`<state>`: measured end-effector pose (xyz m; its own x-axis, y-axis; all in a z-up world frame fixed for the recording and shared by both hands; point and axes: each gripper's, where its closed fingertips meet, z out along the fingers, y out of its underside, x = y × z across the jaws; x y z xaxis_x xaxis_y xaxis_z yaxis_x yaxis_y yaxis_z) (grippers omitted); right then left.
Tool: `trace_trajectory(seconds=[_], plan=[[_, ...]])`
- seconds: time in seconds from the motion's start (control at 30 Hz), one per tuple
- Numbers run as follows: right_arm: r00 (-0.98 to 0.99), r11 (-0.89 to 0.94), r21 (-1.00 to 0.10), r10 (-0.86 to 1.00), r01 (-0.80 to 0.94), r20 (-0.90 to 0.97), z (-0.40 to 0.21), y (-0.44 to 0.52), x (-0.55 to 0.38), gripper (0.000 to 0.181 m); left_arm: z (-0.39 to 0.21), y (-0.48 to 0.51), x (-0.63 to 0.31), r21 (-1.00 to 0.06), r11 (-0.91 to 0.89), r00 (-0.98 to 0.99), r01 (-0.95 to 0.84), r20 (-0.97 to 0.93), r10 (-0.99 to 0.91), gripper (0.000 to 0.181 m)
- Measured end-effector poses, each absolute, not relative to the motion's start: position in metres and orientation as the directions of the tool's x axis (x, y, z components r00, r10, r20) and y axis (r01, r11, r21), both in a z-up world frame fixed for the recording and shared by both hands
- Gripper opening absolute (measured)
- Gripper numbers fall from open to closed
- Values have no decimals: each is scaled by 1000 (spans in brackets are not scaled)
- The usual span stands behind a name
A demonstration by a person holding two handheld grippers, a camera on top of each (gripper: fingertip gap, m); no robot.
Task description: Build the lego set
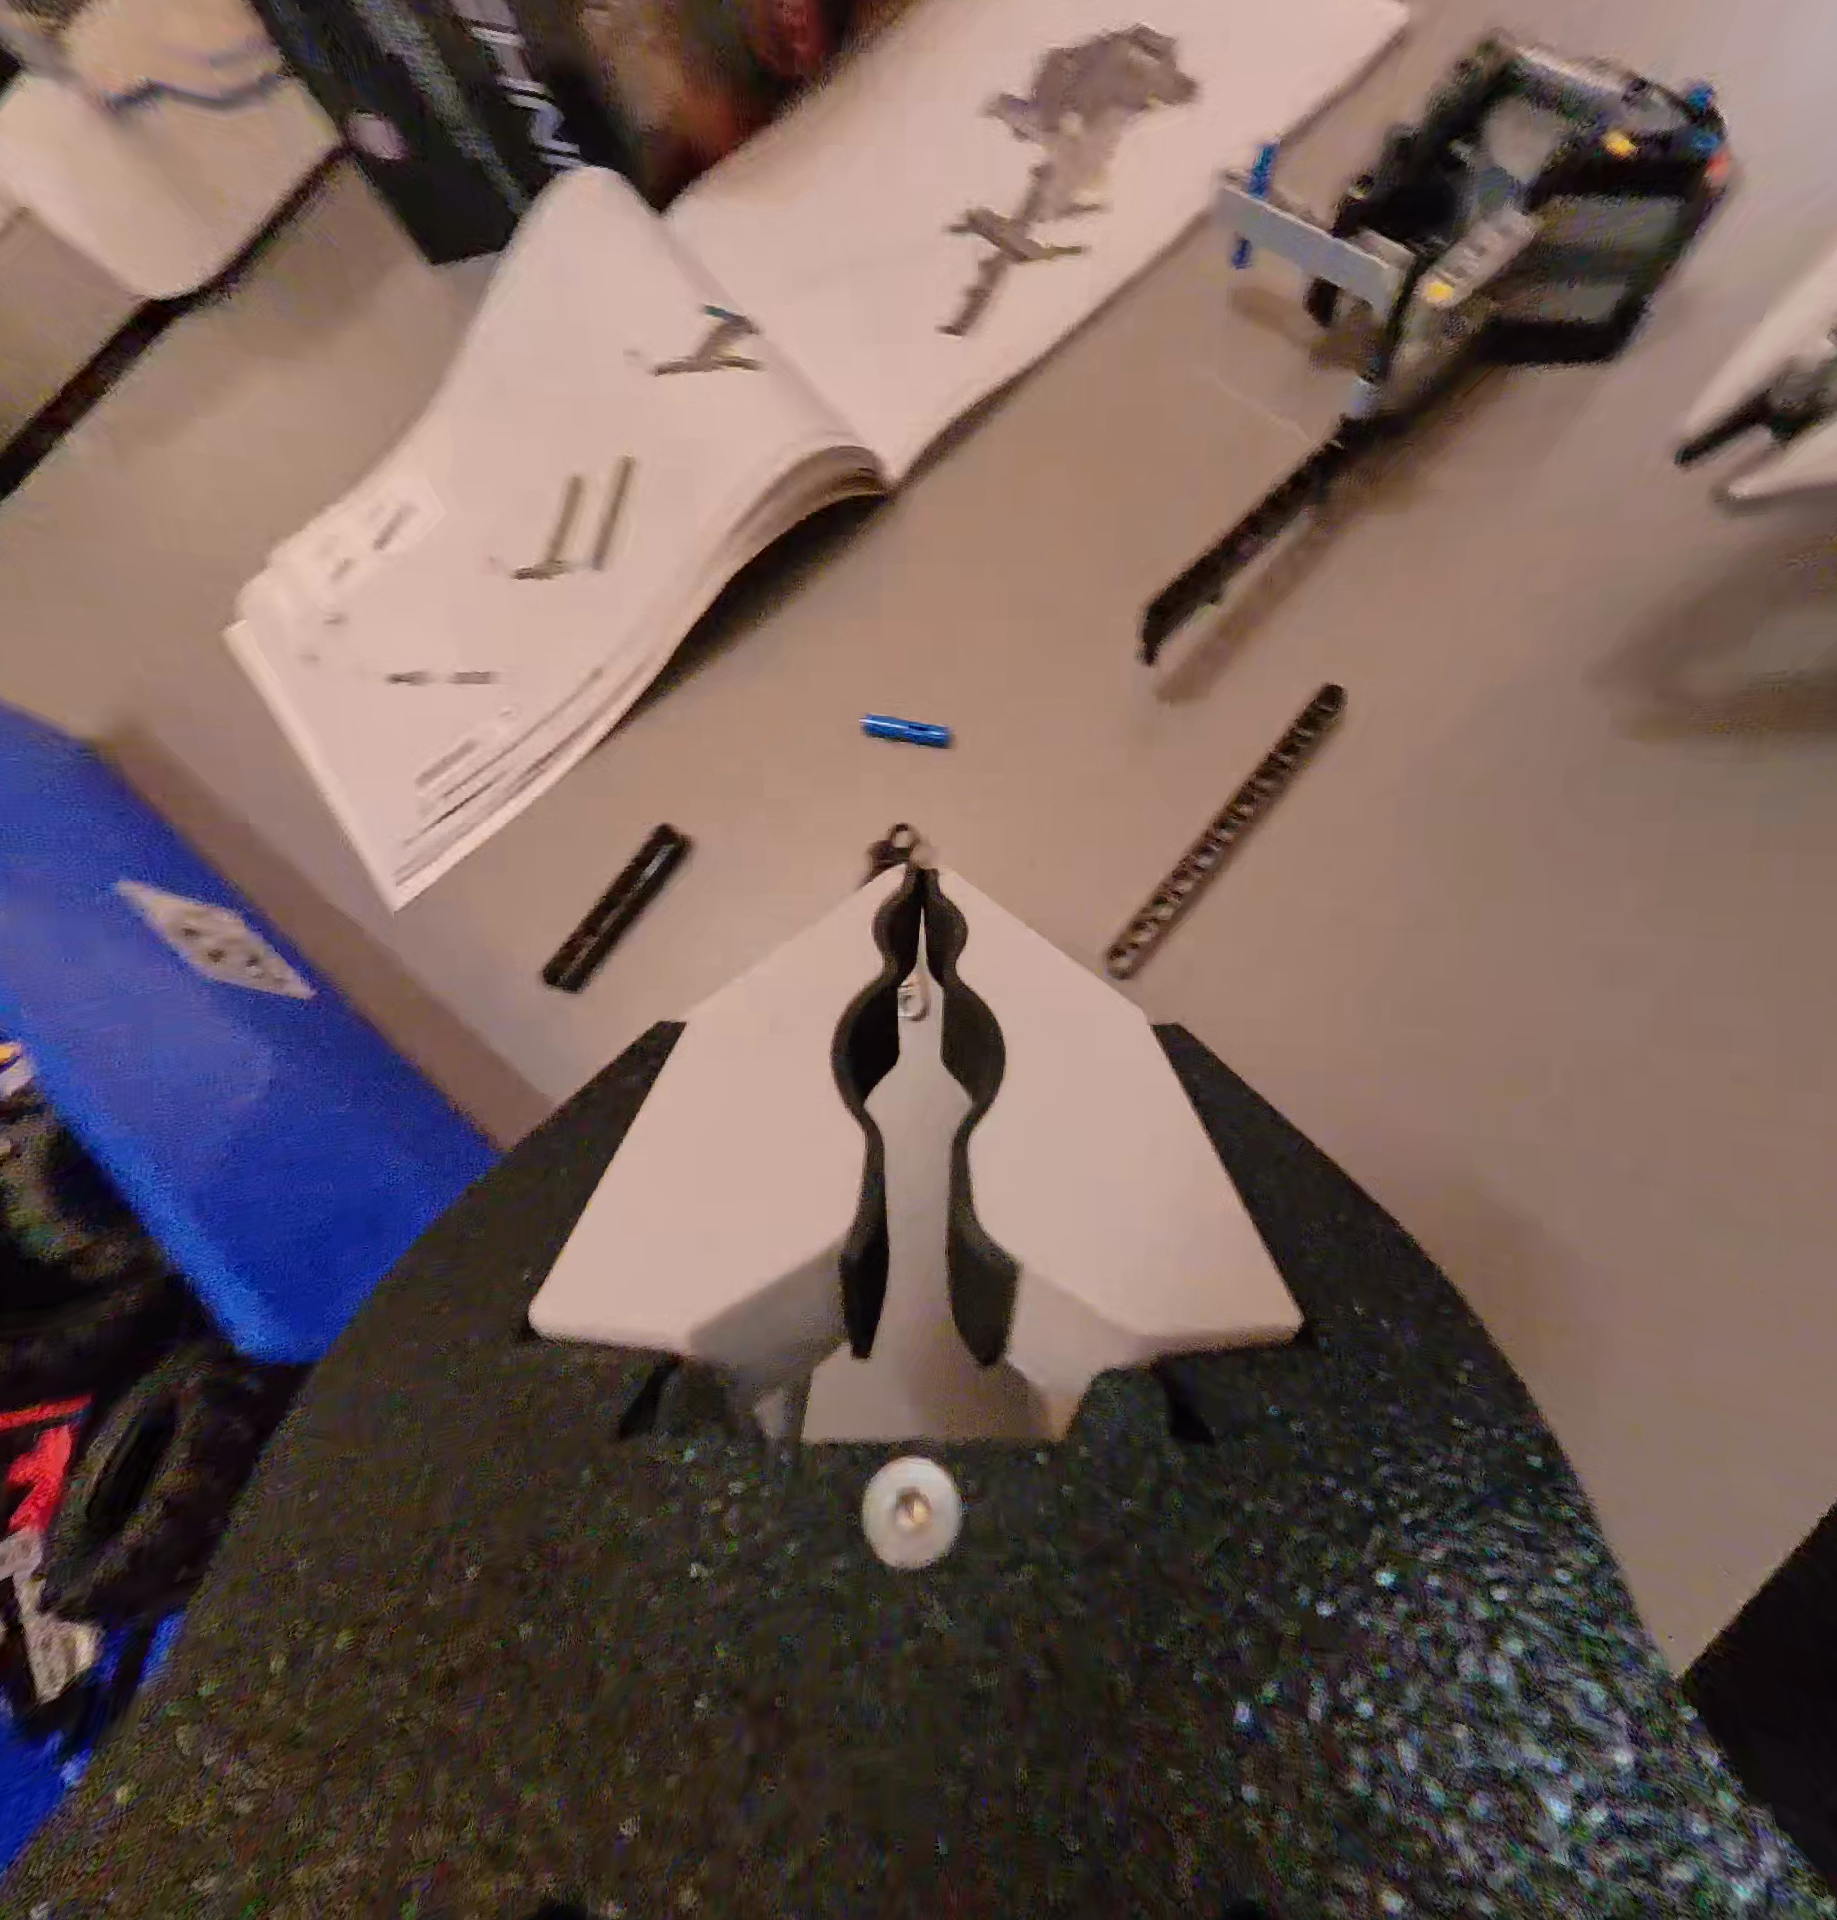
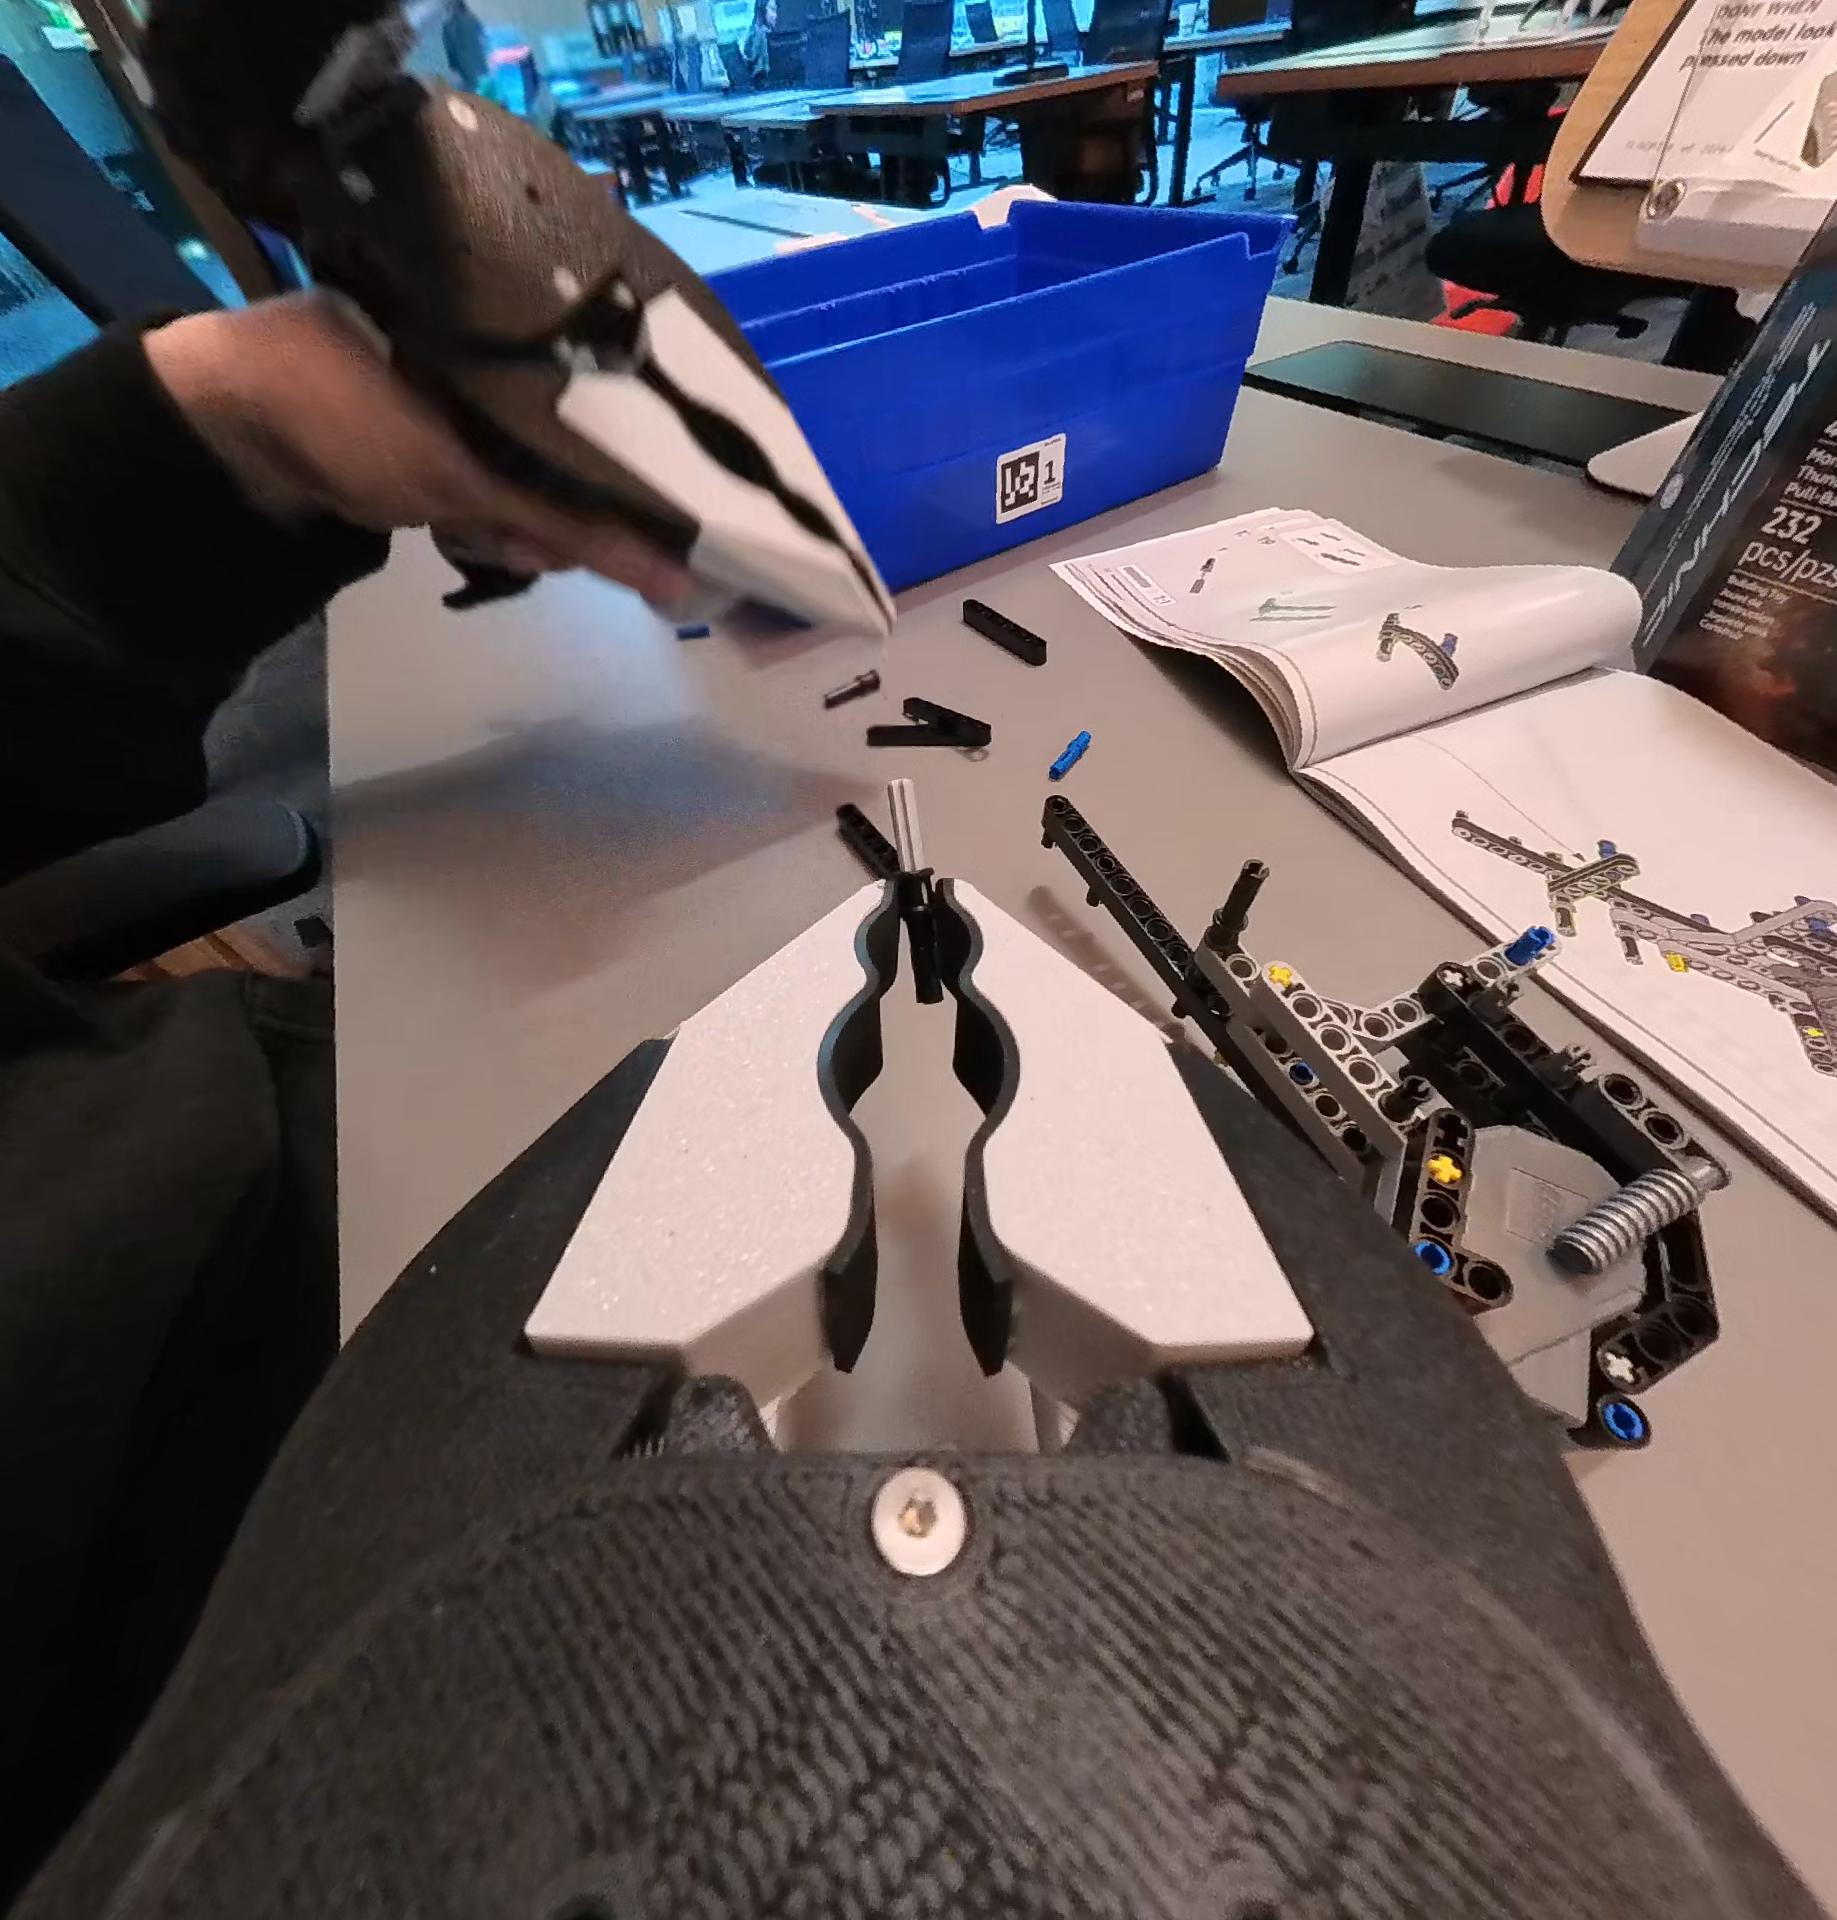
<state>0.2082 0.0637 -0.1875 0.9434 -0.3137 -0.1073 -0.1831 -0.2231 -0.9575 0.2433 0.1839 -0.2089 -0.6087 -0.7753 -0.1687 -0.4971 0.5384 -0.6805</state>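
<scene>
My right gripper point(image 2: 919, 896) is shut on a small black pin with a light grey axle end point(image 2: 906, 831) that sticks out past the tips, held above the grey table point(image 2: 581, 935). My left gripper point(image 1: 919, 881) is shut; a small dark ring-ended piece point(image 1: 899, 844) shows just beyond its tips. It also shows in the right wrist view point(image 2: 878, 613), raised and blurred, in a person's hand. The half-built model point(image 2: 1465, 1091) with a long black beam lies at the right, and far off in the left wrist view point(image 1: 1496, 239).
Loose parts lie on the table: a blue pin point(image 1: 906, 730), a short black beam point(image 1: 618, 904), a long holed beam point(image 1: 1226, 831), black pieces point(image 2: 929, 727). There is also a blue bin point(image 2: 997, 343), an open instruction book point(image 2: 1413, 644) and the set's box point(image 2: 1787, 468).
</scene>
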Motion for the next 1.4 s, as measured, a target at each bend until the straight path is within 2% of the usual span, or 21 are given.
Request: trace_trajectory(seconds=[0.1,0.2,0.27,0.33,0.37,0.4,0.47,0.53,0.67,0.8,0.93,1.0,1.13,1.27,1.33,1.4], plan=[[944,-225,-956,-308,-190,-115,-188,64,208,4,-195,220,260,-682,474,-487,-557,-193,-852,0],[945,-231,-954,-305,-191,-115,-189,65,208,4,-210,179,243,-651,560,-665,-512,-113,-739,0],[945,-232,-954,-306,-189,-113,-189,65,207,4,-223,141,229,-665,603,-767,-441,-71,-638,24],[946,-235,-954,-305,-187,-110,-189,65,207,4,-244,123,217,-616,667,-824,-418,-51,-564,32],[947,-236,-954,-304,-185,-108,-189,65,207,4,-254,123,217,-580,700,-829,-417,-72,-554,31],[947,-237,-954,-303,-182,-105,-189,65,207,4,-258,125,219,-563,718,-831,-409,-95,-548,10],[948,-240,-955,-302,-176,-98,-189,65,206,4,-255,132,225,-550,723,-815,-418,-123,-565,5],[949,-243,-954,-299,-175,-98,-189,66,205,5,-237,150,239,-566,701,-754,-435,-196,-627,5],[950,-241,-954,-295,-178,-103,-189,66,205,4,-181,218,267,-629,573,-503,-525,-314,-805,5],[950,-232,-956,-292,-181,-110,-188,65,205,4,-132,281,261,-693,453,-320,-561,-324,-890,5],[952,-233,-955,-284,-185,-115,-189,66,205,4,-136,359,257,-641,373,-117,-671,-406,-906,5],[952,-233,-955,-285,-184,-114,-188,66,205,4,-152,372,257,-623,338,-107,-705,-378,-920,5],[951,-232,-955,-286,-183,-113,-188,65,205,4,-183,350,263,-638,292,-210,-712,-203,-956,5],[951,-235,-955,-288,-184,-112,-189,65,205,4,-207,348,266,-580,307,-242,-755,-189,-952,6],[951,-238,-954,-289,-182,-110,-189,66,205,4,-195,357,272,-633,280,-176,-721,-224,-959,18],[951,-239,-954,-291,-182,-109,-189,66,205,4,-159,370,280,-761,200,-22,-618,-237,-971,17]])
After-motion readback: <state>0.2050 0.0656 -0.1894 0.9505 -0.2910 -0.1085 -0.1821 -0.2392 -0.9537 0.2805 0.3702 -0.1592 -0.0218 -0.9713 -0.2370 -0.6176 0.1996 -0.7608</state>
